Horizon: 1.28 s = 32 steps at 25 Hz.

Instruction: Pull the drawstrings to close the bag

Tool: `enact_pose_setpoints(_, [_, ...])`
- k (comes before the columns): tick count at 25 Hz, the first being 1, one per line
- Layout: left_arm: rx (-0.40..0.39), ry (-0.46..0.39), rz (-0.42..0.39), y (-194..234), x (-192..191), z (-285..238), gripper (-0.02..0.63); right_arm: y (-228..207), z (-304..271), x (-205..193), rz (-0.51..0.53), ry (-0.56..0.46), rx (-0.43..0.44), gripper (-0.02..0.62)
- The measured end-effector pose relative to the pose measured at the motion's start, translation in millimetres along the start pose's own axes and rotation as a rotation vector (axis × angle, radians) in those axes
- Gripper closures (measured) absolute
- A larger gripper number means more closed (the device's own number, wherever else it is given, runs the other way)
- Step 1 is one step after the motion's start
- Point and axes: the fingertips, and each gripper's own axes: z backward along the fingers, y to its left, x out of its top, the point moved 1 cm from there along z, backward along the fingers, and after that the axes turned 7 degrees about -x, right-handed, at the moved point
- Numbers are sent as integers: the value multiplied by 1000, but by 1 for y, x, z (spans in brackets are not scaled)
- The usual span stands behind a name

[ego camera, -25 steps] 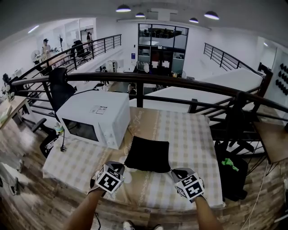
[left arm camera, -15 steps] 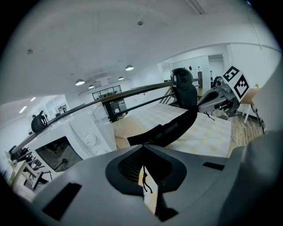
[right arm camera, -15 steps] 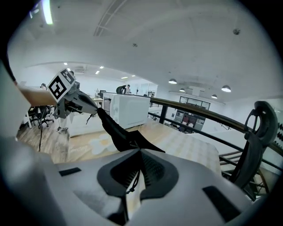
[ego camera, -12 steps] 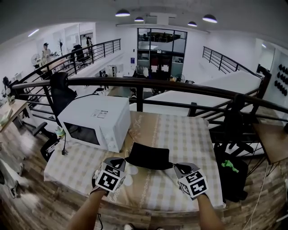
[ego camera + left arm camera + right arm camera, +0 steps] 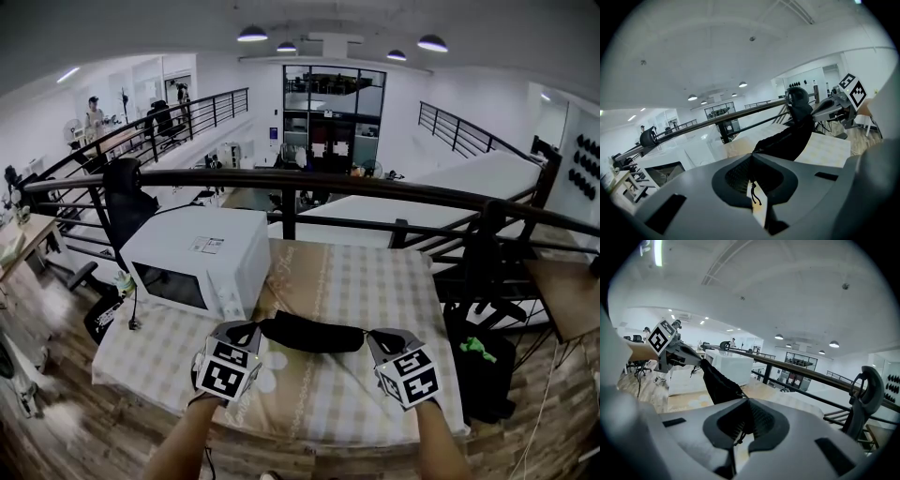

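In the head view we see the bag (image 5: 312,333) strung between our 2 claws over the table (image 5: 375,281); only the gripper views show left claw (image 5: 751,158) and right claw (image 5: 747,402) each clamped on a drawstring (image 5: 753,196).

Bright loft office, round ceiling lamps (image 5: 251,35), dark railing (image 5: 375,177), wood floor (image 5: 66,441), white microwave (image 5: 202,246) on checked table (image 5: 394,277)

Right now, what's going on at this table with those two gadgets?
A person holds a hand-held gripper in each hand. The left hand-held gripper and the right hand-held gripper are each shut on a drawstring of a black bag, which hangs stretched between them over the checked table, beside a white microwave.
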Motion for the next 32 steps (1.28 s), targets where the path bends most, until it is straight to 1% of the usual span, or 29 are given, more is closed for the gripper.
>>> enact_pose_setpoints(5, [21,-54,2,5,20,9,581,-8,6,21,5,-43,-22,574])
enact_pose_setpoints(13, [65,-125,-18,11,52,22,581,-21,15,50,16,-107,-54,574])
enact_pose_setpoints(23, [90,-204,-34,16,93,43,581,-37,30,87,19,-188,-90,574])
enact_pose_setpoints(28, [112,-258,-37,16,116,52,581,-49,44,107,-3,-247,-118,574])
enact_pose_setpoints(32, [142,-308,-35,16,131,61,581,-54,53,120,-45,-293,-141,574])
